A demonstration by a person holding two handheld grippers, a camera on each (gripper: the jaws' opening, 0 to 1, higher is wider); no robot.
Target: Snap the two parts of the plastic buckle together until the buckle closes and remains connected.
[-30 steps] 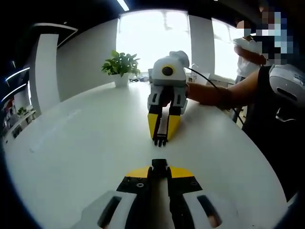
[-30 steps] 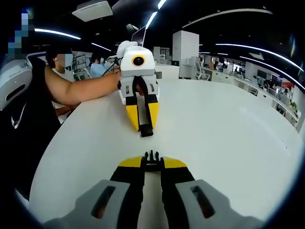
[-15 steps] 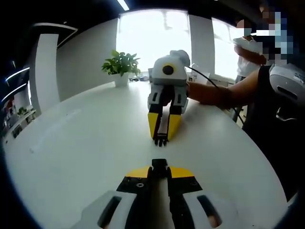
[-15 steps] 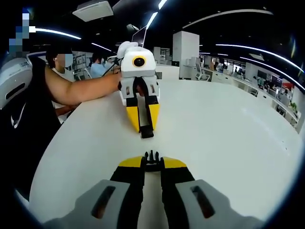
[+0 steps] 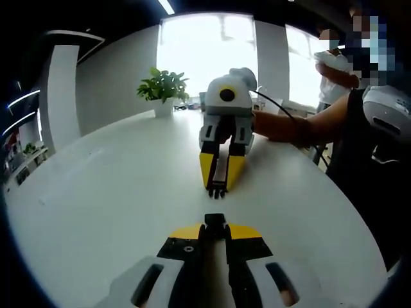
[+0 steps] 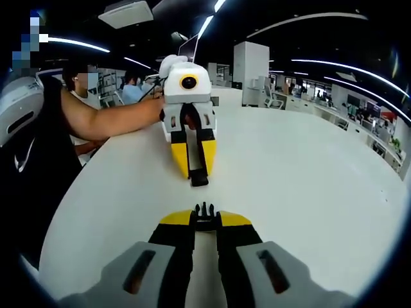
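Two buckle halves are being held facing each other above the table; the socket is being clamped by the left gripper, the prongs by the right gripper; alignment is being done; next, a straight push together is being called for.

No text, label, brand, number or sign can be read in either view. The surfaces near and beyond the tongs carry no lettering that resolves, and anything in the far background is too small and blurred to make out.
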